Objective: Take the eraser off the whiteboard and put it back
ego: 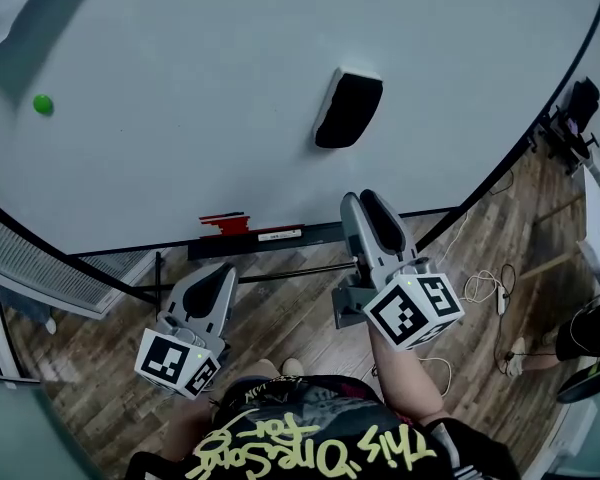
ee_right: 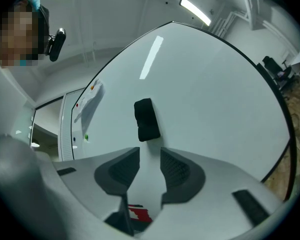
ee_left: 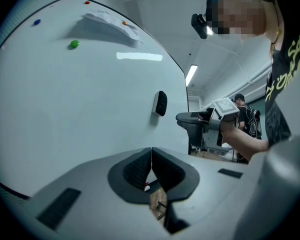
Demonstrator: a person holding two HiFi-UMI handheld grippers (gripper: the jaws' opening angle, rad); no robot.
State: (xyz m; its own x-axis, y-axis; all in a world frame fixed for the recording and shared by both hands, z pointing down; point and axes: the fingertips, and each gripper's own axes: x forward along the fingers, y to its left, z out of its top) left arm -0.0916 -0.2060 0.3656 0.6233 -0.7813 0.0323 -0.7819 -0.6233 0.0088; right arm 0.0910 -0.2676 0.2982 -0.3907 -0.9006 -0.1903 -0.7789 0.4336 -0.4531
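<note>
- One whiteboard [ego: 180, 118] is filling the far half of the head view
- Two claws are showing. The right claw [ego: 365, 200] is standing part-open and empty, aiming at the board on the near side of the eraser, apart from it. The left claw [ego: 223, 273] is hanging nearer and to the left, clenched on nothing
- One eraser [ego: 347, 108] is sticking to the board, right of centre. I am judging it either not yet lifted or already returned
- One green magnet [ego: 43, 104] is sitting far left

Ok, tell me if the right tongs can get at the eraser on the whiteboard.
Probably yes: the eraser sits on the whiteboard straight ahead of the right tongs, jaws apart and empty, nothing in between.
</note>
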